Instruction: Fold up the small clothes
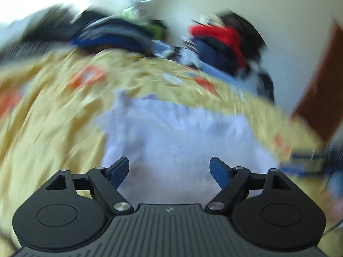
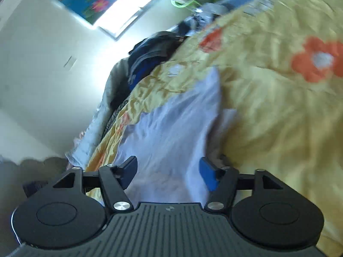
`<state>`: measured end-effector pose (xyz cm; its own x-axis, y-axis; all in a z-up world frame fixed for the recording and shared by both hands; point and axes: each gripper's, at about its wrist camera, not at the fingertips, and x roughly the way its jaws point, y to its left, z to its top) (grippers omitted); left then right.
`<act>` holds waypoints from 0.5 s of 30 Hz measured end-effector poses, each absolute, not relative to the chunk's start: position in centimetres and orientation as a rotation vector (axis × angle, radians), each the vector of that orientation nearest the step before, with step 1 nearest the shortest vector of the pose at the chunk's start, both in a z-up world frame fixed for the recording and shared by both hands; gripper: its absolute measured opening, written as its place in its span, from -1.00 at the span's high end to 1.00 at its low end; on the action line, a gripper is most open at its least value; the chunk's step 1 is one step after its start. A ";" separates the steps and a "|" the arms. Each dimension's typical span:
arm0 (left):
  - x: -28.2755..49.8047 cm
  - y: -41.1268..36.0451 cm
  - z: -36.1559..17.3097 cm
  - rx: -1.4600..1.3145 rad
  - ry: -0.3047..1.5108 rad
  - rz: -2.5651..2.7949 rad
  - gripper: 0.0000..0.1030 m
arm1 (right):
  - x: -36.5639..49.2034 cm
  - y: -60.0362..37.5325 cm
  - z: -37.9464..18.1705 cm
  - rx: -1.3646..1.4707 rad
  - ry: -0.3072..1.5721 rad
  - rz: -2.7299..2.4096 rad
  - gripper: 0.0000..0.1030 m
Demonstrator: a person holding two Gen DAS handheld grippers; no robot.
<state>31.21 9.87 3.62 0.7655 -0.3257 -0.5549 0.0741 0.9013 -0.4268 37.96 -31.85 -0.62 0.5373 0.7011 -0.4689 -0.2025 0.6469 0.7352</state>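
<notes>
no legible text, labels or numbers anywhere

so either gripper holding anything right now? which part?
Nothing held. Left gripper and right gripper both stand open above the white cloth, pads clear of it.

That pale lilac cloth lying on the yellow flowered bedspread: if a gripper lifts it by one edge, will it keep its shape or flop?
The pale lilac cloth would probably flop: it lies thin and wrinkled, following the yellow flowered bedspread. It looks light for its size. Pushed, it would likely bunch up rather than slide as one piece.
</notes>
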 end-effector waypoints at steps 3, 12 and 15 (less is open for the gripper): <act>30.2 13.4 2.8 -0.647 0.741 -0.174 -0.62 | 38.0 -32.5 -2.0 0.647 0.954 0.540 -0.33; 30.3 15.8 -0.3 -0.972 0.872 -0.250 -0.63 | 39.5 -32.0 -3.1 0.767 1.090 0.656 -0.51; 30.6 16.3 -0.2 -1.009 0.890 -0.234 -0.63 | 39.5 -32.0 -2.7 0.753 1.109 0.651 -0.45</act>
<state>30.61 16.33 -0.21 0.6385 -0.5513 -0.5370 -0.2156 0.5417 -0.8124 39.49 -32.03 -2.68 0.3153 0.7812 -0.5389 -0.0897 0.5898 0.8025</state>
